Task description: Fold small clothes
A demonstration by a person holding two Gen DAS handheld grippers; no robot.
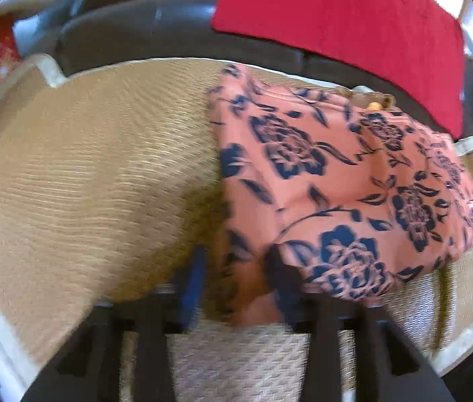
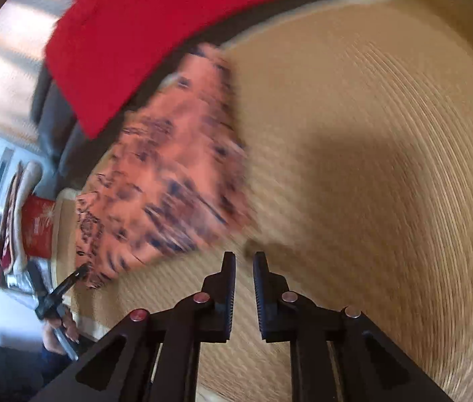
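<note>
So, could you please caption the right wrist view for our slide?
Right tool, nothing between its fingers, over tan woven mat beside folded pink navy-floral cloth.

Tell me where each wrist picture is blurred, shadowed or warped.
Left wrist view: the left gripper and the near edge of the salmon-pink cloth with navy flowers smear with motion; further parts of the cloth are sharper; the woven tan mat bulges from the fisheye. Right wrist view: the cloth and mat streak heavily, the right gripper stays crisp, a soft shadow lies on the mat, and the red cloth bends.
</note>
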